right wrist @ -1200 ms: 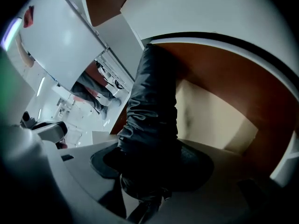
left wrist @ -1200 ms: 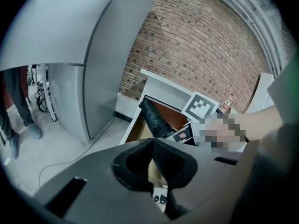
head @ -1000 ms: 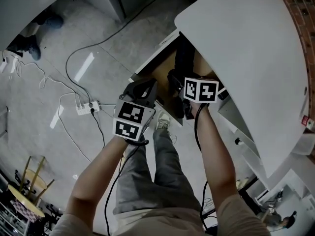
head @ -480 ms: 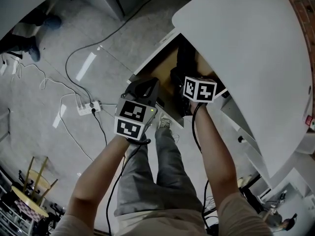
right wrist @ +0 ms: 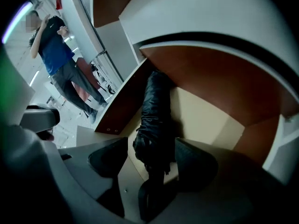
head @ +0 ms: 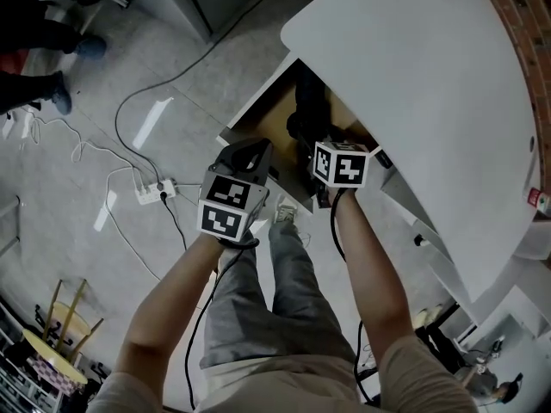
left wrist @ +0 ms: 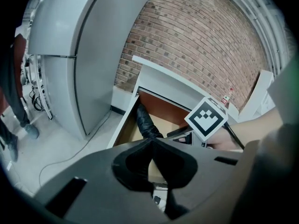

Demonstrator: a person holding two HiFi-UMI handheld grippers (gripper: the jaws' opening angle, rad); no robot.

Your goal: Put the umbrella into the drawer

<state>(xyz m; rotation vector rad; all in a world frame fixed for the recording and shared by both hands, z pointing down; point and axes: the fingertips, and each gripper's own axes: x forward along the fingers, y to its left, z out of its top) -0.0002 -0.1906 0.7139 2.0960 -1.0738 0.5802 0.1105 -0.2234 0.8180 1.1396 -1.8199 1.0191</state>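
- Head view: the black umbrella (head: 307,114) lies in the open drawer (head: 256,108), toward 12 o'clock.
- Left gripper view: the left gripper (left wrist: 149,143) is clenched on nothing, with the umbrella at 12 o'clock.
- Right gripper view: the right gripper (right wrist: 150,160) is released. Its jaws have just been opening, and the umbrella lies between them.

The white desk (head: 430,84) overhangs the open drawer (head: 269,120) from the upper right of the head view, so the way in is from the lower left. In the right gripper view, the black umbrella (right wrist: 156,106) fills the drawer's left strip; bare floor lies to its right.
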